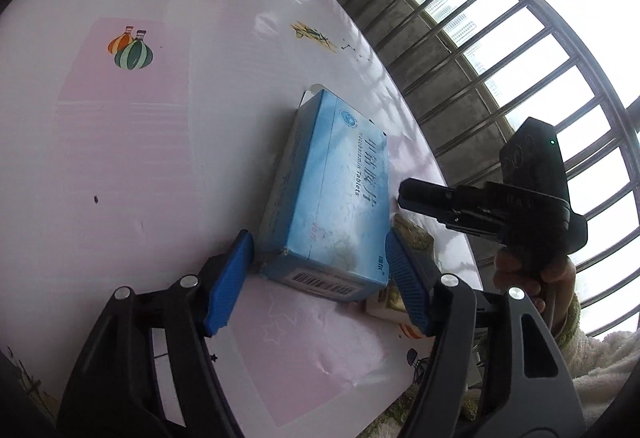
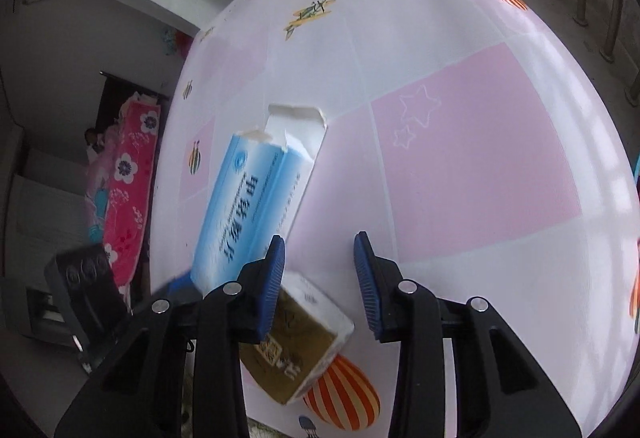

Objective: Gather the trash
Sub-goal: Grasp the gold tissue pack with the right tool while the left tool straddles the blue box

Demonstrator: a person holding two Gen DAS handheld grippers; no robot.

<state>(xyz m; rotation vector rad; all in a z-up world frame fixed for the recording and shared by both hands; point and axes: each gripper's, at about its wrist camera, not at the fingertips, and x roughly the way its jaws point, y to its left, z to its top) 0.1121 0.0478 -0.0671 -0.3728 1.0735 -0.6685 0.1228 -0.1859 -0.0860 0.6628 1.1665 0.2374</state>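
Observation:
A blue medicine box (image 1: 332,197) lies on the pink-and-white table (image 1: 120,117). Its torn flap (image 2: 296,125) points away from me. My left gripper (image 1: 318,278) clasps the box's near end, with both blue pads against its sides. A small gold-and-white box (image 2: 296,338) lies right beside the blue one; it shows behind my left gripper's right pad (image 1: 408,286) as the same gold box (image 1: 412,234). My right gripper (image 2: 320,286) straddles it, open: the left pad overlaps it and the right pad stands clear. From the left wrist view, the right gripper (image 1: 406,193) points down over that spot.
The table's edge (image 1: 400,97) runs close on the right, with a barred window (image 1: 500,57) beyond it. A hand (image 1: 524,274) holds the right gripper there. Past the table's far side hangs a pink floral blanket (image 2: 128,177). Balloon prints (image 2: 344,394) dot the cloth.

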